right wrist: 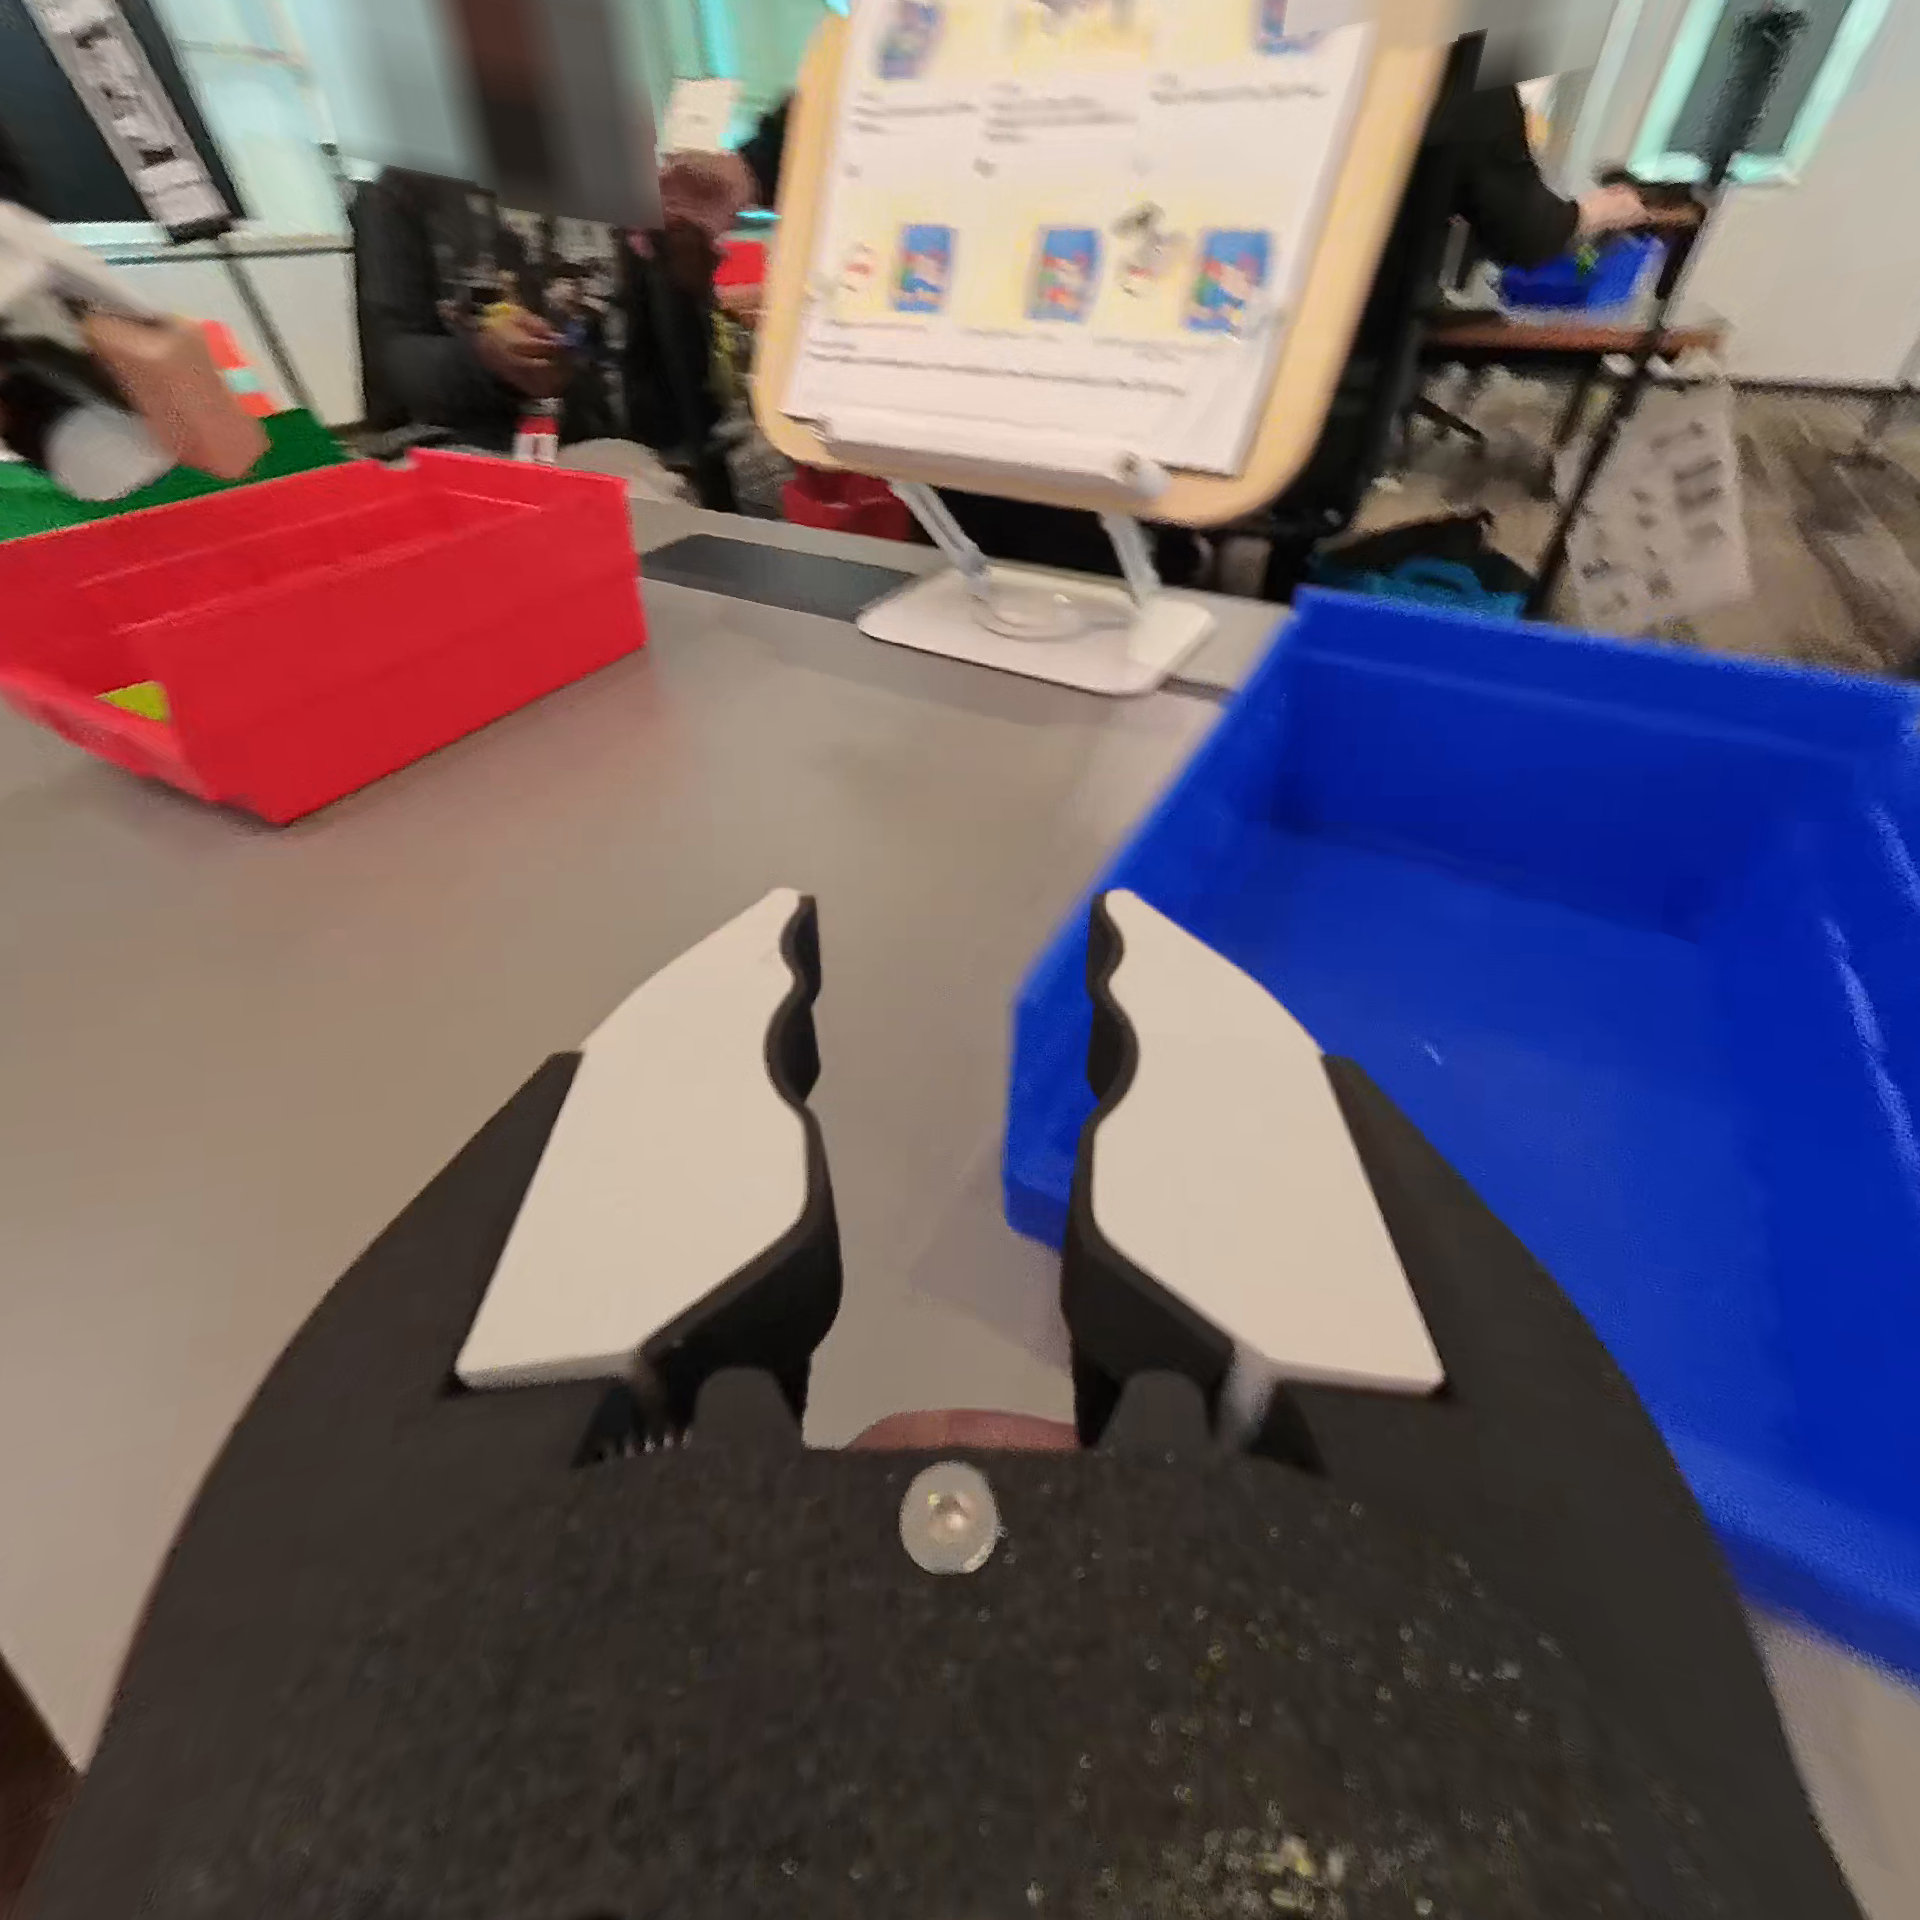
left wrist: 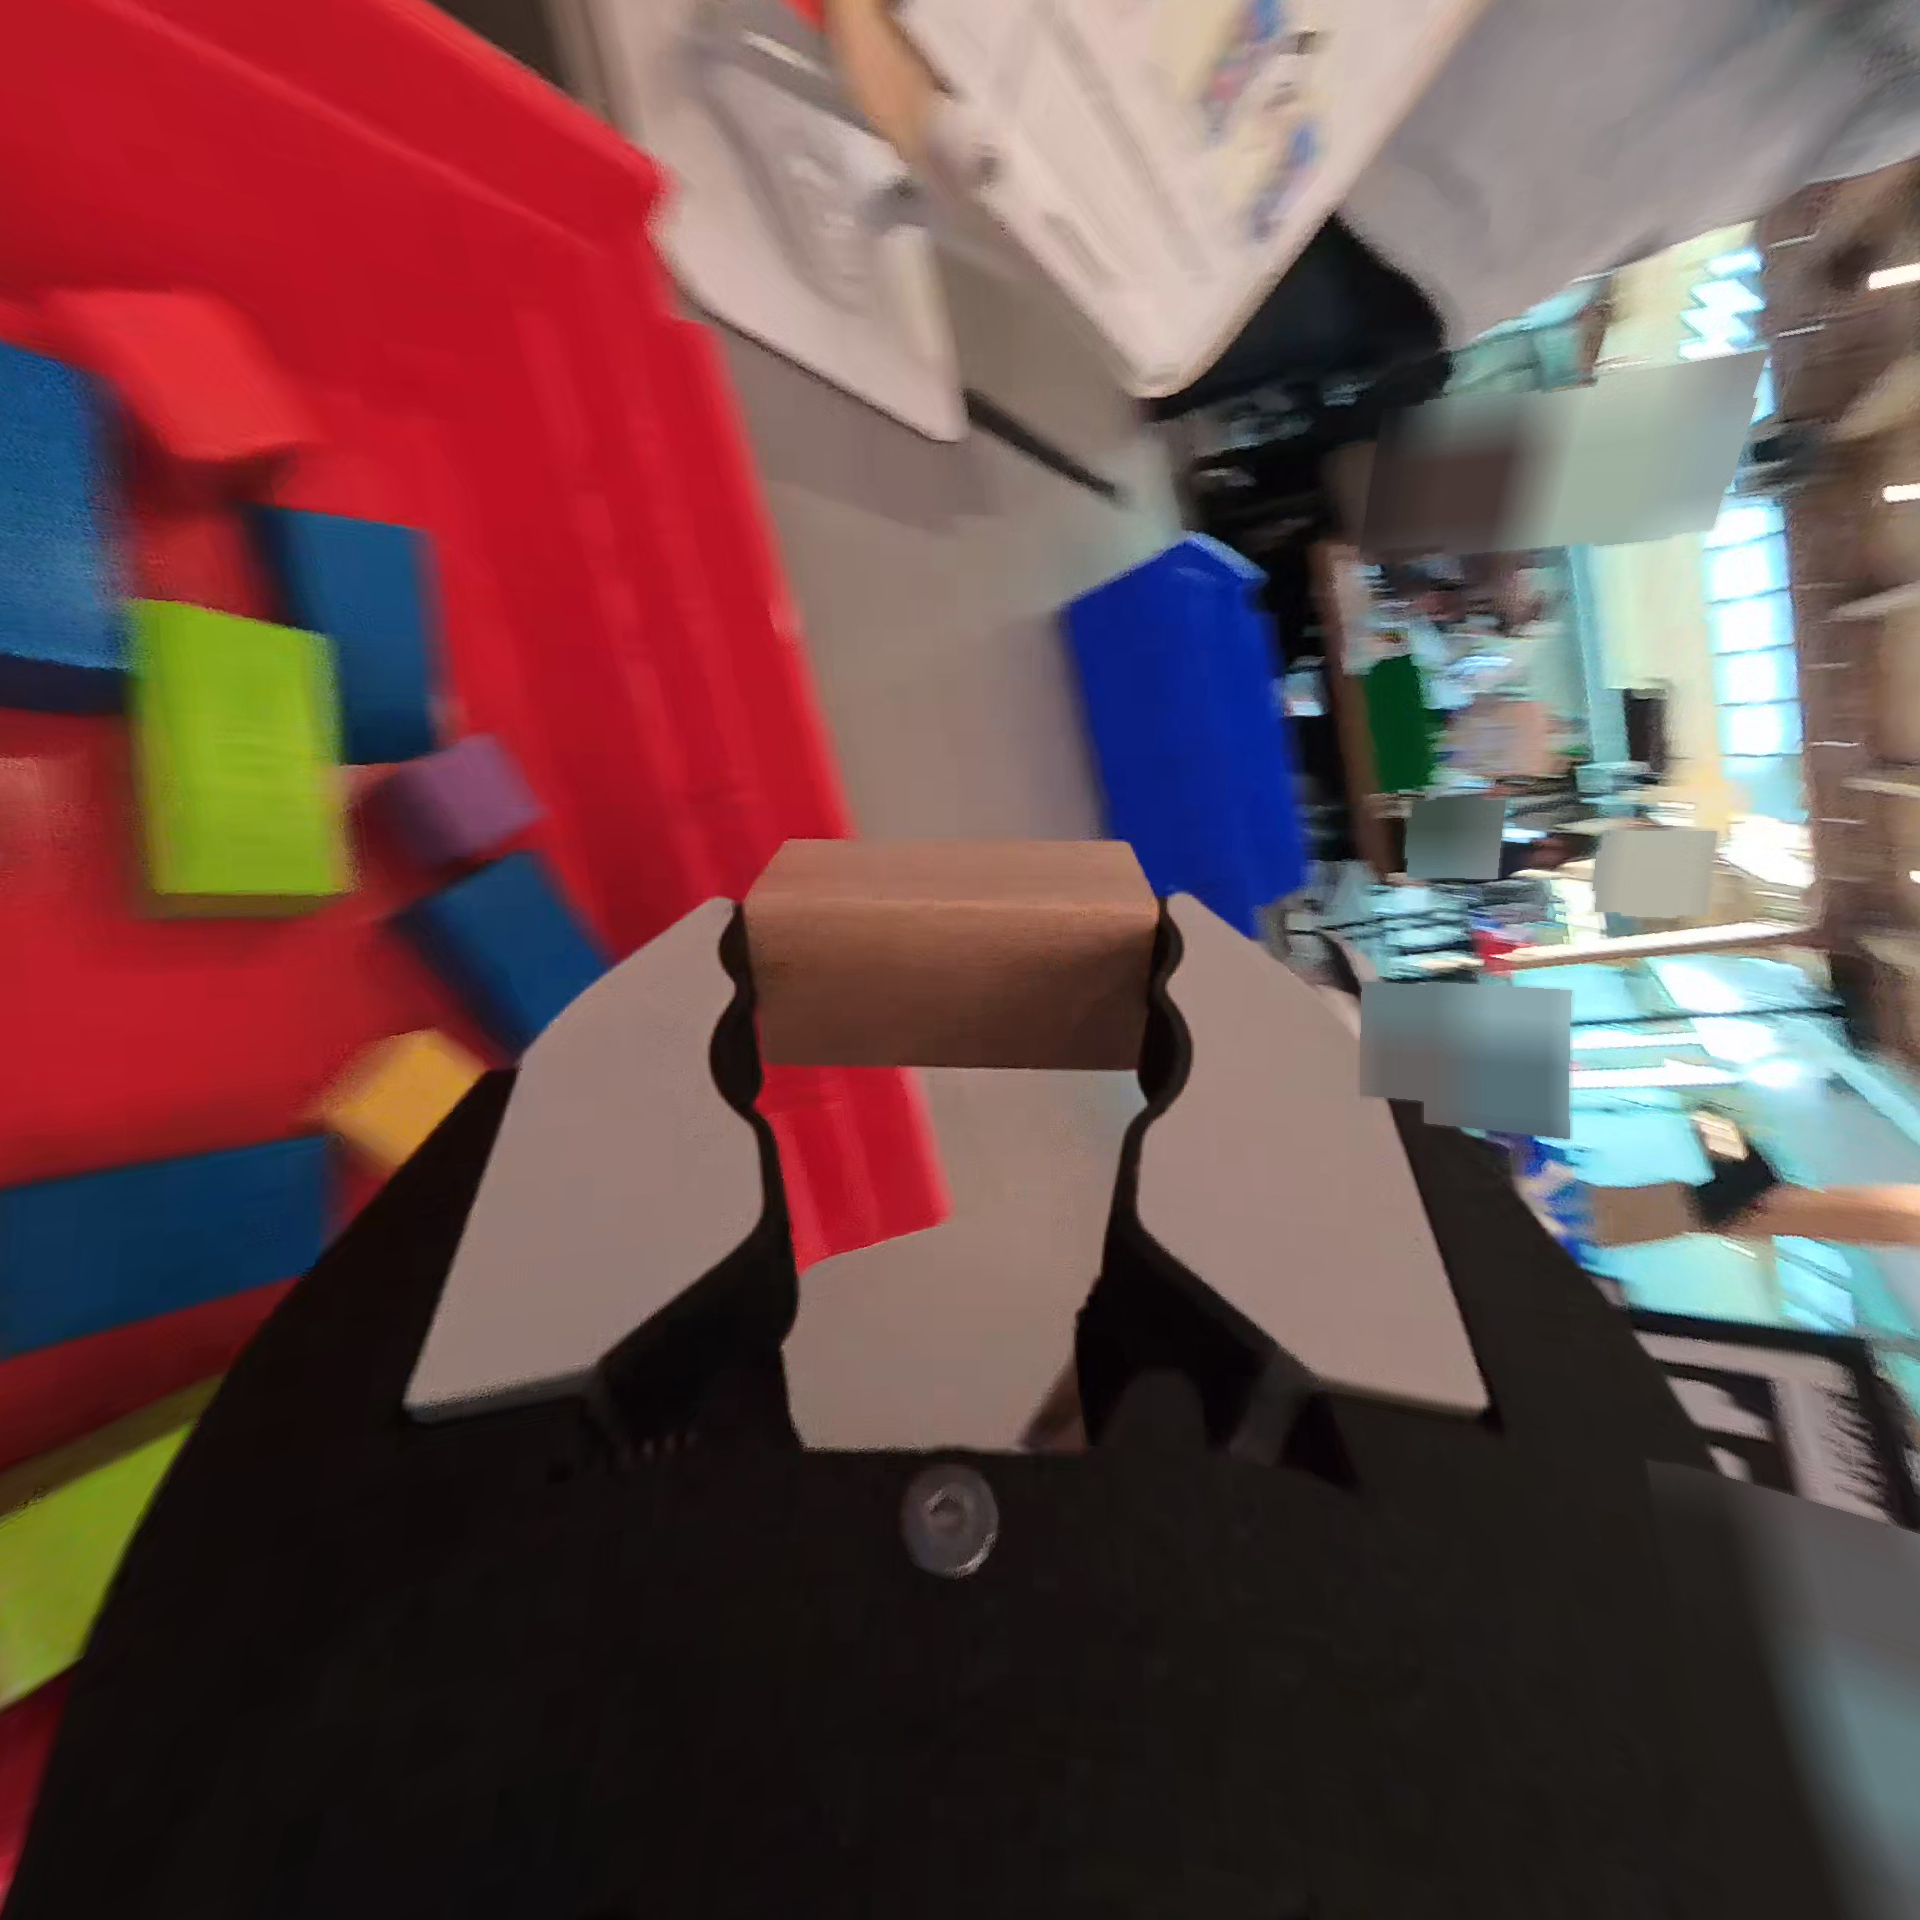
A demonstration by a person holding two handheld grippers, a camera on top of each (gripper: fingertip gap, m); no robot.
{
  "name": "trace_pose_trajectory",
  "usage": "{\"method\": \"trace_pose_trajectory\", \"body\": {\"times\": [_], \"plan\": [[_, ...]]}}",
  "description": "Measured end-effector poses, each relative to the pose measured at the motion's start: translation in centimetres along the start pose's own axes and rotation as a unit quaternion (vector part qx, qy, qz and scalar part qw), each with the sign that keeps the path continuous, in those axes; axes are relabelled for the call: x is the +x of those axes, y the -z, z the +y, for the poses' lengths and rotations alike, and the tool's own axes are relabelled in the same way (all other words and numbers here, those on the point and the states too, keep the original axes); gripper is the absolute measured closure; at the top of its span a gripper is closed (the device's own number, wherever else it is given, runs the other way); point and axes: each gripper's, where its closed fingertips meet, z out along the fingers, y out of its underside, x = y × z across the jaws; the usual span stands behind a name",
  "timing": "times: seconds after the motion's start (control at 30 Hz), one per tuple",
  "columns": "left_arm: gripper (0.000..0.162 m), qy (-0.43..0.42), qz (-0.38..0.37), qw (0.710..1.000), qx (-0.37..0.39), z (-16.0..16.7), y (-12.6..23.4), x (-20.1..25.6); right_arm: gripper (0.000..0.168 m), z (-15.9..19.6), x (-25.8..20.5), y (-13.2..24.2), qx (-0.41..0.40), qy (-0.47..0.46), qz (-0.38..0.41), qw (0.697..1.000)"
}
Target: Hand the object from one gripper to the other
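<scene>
- Left tongs (left wrist: 951, 971) squeeze the brown block (left wrist: 951, 961) by its two ends, up in the air beside the red bin (left wrist: 582, 436).
- Right tongs (right wrist: 951, 1023) are partly open and empty over the table (right wrist: 436, 935).
- It looks light, stiff and not slippery; grab its bare middle.

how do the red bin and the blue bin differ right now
The red bin holds coloured blocks, green, blue, purple and yellow; the blue bin looks empty as far as the right wrist view shows. The red bin sits on the far left of the grey table; the blue bin sits on the right, beside the right gripper. Both are open-topped plastic bins.
</scene>
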Motion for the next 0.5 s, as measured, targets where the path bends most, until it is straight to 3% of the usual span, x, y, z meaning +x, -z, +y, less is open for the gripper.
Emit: {"method": "trace_pose_trajectory", "body": {"times": [0.13,0.27,0.5], "plan": [[0.091,0.036,0.135,0.99,-0.036,1.9,-4.8,5.7,0.119,-3.0,-5.8,-4.1,0.003,0.055,-0.12,0.991],[0.091,0.064,0.227,0.962,-0.138,6.1,-11.5,10.5,0.119,-5.2,-10.7,-8.2,0.003,0.118,-0.222,0.968],[0.091,0.078,0.326,0.916,-0.219,10.2,-18.7,16.3,0.119,-6.8,-12.9,-12.9,0.005,0.15,-0.282,0.947]]}}
